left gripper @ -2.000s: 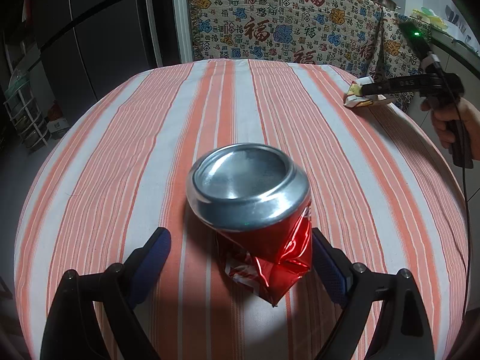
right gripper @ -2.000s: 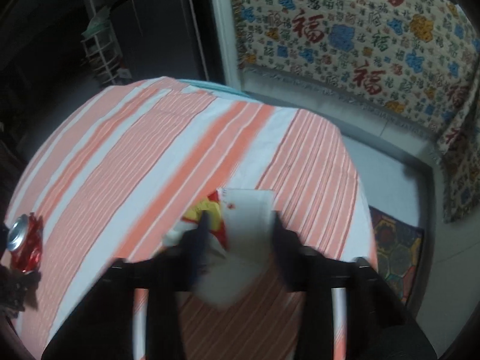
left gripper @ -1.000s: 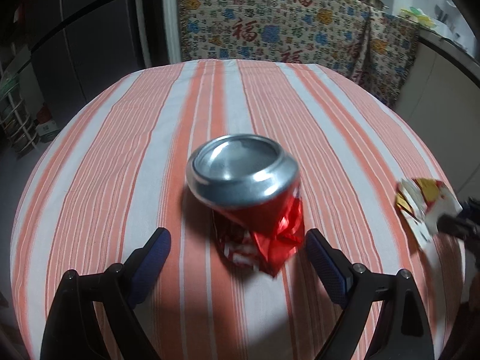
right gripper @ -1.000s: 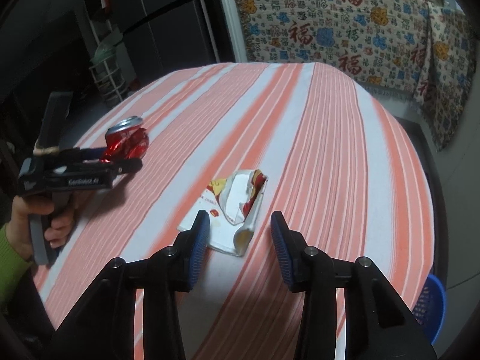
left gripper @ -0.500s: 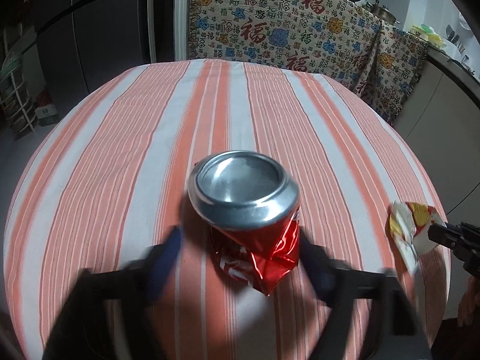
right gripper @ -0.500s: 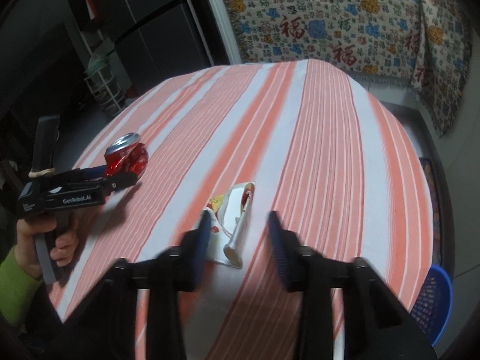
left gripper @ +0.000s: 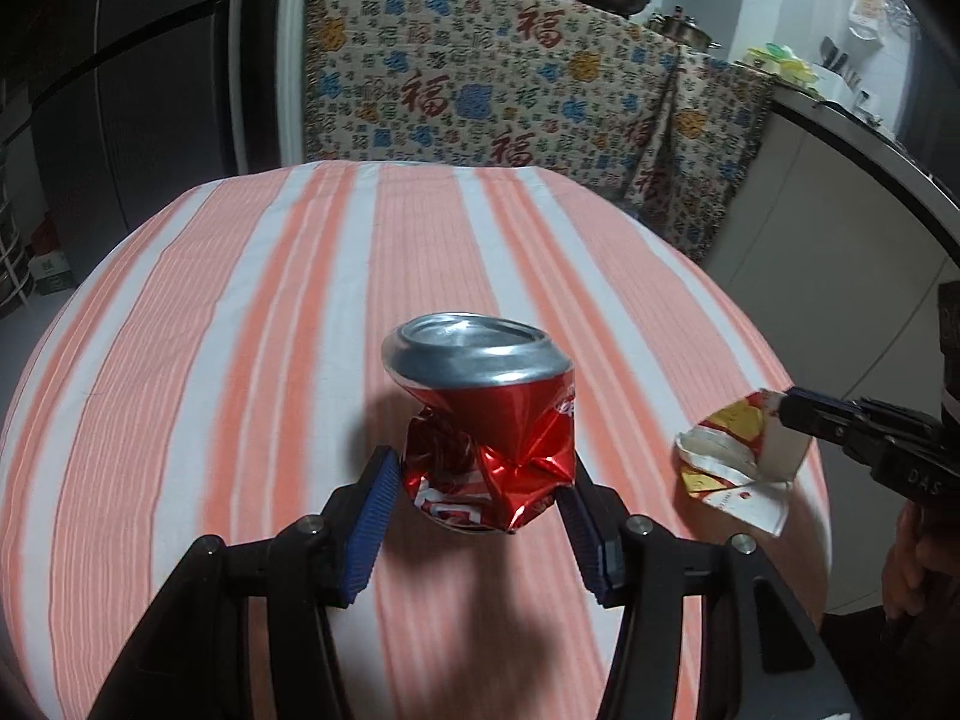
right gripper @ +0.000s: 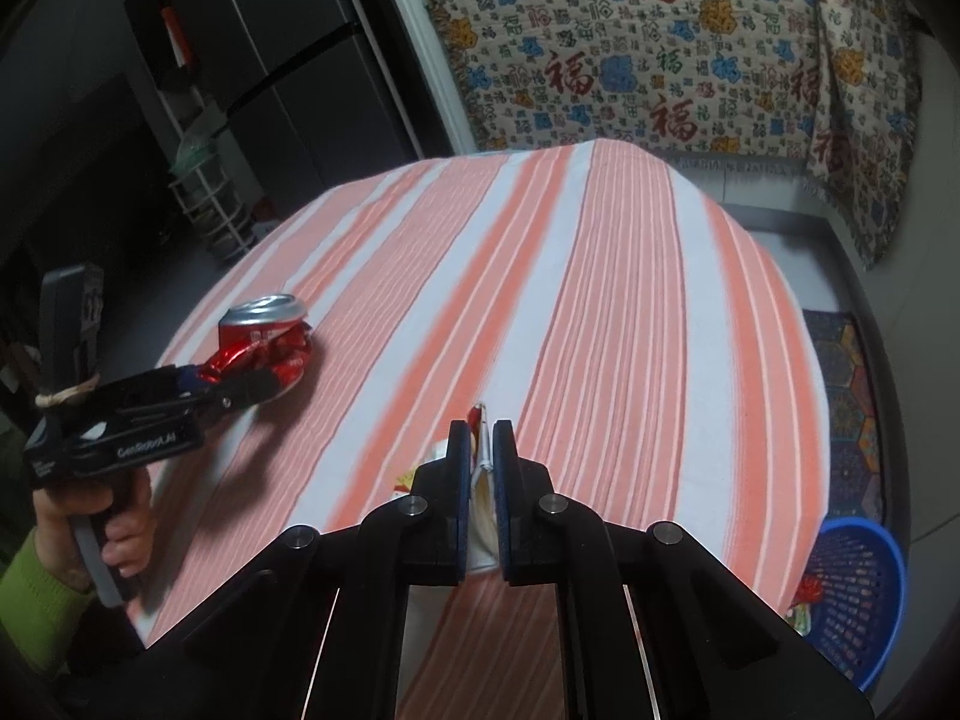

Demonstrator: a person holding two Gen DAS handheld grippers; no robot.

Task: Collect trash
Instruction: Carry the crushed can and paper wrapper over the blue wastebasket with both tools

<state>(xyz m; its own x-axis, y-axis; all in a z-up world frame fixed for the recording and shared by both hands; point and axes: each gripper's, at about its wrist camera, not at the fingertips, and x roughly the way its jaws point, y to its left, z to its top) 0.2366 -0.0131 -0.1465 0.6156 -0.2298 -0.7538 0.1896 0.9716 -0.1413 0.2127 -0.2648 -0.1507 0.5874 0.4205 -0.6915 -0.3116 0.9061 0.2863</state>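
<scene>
A crushed red soda can (left gripper: pixel 489 423) with a silver end stands on the orange-and-white striped tablecloth (left gripper: pixel 240 330). My left gripper (left gripper: pixel 480 483) is shut on the can's crumpled lower part, both blue pads touching it; it also shows in the right wrist view (right gripper: pixel 240 381) with the can (right gripper: pixel 264 339). My right gripper (right gripper: pixel 480 450) is shut on a crumpled white, red and yellow paper wrapper (right gripper: pixel 477 480) near the table's right edge. The wrapper (left gripper: pixel 735 459) and right gripper (left gripper: pixel 792 411) show in the left wrist view.
A blue plastic basket (right gripper: pixel 864 594) stands on the floor at the table's right. A patterned cloth (left gripper: pixel 510 96) covers furniture behind the table. A dark fridge (right gripper: pixel 288 72) and a wire rack (right gripper: pixel 210 210) stand at the far left.
My left gripper has moved in and closed on the can. My right gripper has closed on the paper wrapper, which was lying loose between its open fingers.
</scene>
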